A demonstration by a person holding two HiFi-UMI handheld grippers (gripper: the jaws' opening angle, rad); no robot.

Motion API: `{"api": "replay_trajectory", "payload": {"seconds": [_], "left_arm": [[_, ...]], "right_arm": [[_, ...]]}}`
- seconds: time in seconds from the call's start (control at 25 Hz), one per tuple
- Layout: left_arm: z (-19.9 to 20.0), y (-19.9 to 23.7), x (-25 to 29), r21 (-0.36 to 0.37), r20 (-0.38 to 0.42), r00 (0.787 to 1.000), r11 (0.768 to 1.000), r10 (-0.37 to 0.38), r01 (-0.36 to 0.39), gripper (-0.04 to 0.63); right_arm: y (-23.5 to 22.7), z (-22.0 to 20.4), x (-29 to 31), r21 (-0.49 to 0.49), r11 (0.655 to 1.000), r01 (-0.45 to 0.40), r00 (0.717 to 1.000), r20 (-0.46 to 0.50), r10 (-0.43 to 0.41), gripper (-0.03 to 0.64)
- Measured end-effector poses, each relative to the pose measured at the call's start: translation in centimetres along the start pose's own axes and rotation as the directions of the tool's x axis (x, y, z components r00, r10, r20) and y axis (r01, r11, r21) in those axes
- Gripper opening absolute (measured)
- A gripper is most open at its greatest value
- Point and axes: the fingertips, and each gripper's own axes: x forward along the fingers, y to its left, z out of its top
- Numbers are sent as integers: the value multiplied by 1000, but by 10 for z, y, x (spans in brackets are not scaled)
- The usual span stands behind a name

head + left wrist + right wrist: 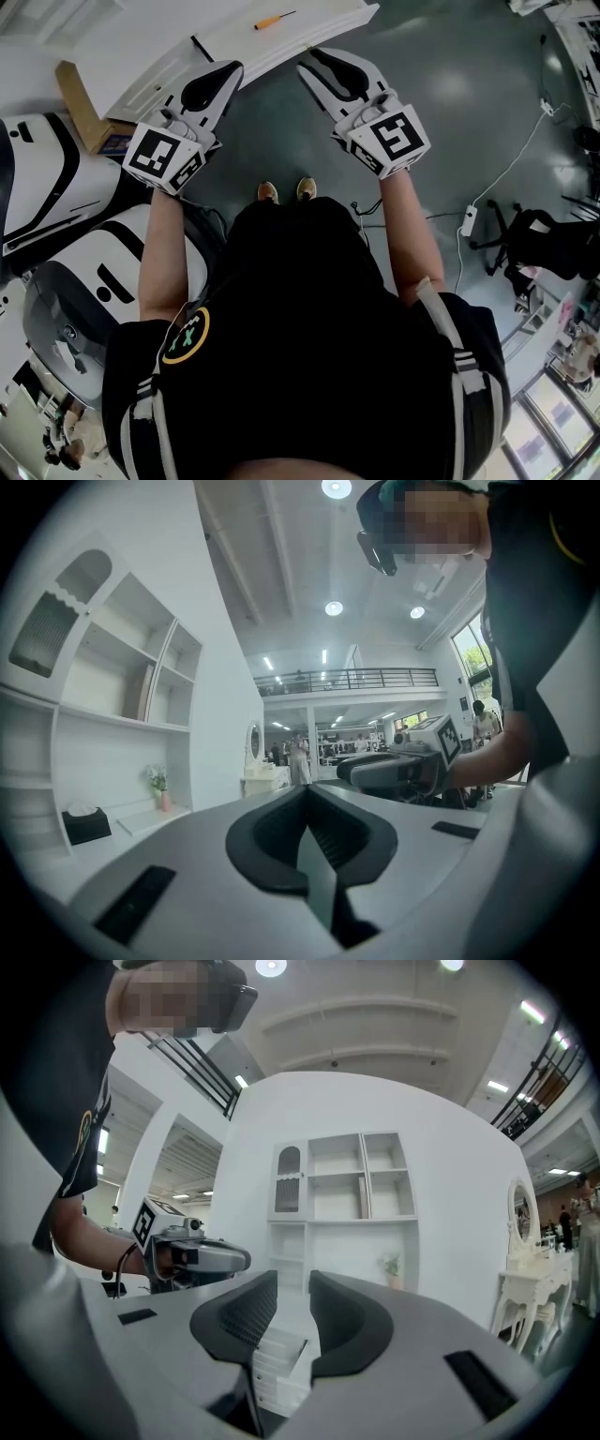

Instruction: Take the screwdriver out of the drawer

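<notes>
White cabinet top fills the far side of the head view, and that's where the screwdriver is lying, out in the open on the flat surface. It's a slim one with an orange handle and a thin dark shaft, set at a slight slant and close to the front edge.

Grey floor stretches out bare below that edge, and the person's shoes are planted well back from it.

Now the tools. The left gripper is held level with its black pads pressed together and nothing between them. The right gripper is level too, jaws standing a narrow slit apart and empty. Through that slit its own view shows only a stack of white drawers. Both tips come up to the top's front edge. The screwdriver sits beyond them, roughly between the two and a little nearer the right one, touching neither.

On the left, big white moulded shells crowd that flank, and a cardboard box leans by the cabinet. To the right, a dark chair and a white power strip with its cable sit well clear.
</notes>
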Motion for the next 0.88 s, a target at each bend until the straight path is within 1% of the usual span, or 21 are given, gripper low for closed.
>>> {"api": "replay_trajectory", "payload": {"seconds": [0.12,0.24,0.36,0.52,0.72,0.88], "left_arm": [[2,-1,0,3,2,1000,1000,0,0,17],[3,0,1,9,5,1000,1000,9,-9,17],[2,2,1,8,5,1000,1000,15,-15,17],[2,2,2,6,5,1000,1000,16,-16,17],[4,1,3,7,9,1000,1000,21,-21,17],[3,1,5,9,6,1000,1000,20,-20,17]], "right_arm": [[0,2,-2,-1,1000,-6,1000,6,6,165],[1,3,-1,-5,1000,-17,1000,7,17,221],[4,0,1,-24,999,-39,999,-6,39,303],[9,-6,3,-20,997,-74,997,-27,73,457],[13,-12,4,-21,995,-95,994,-52,94,580],[11,-19,3,-14,996,-91,994,-64,90,589]]}}
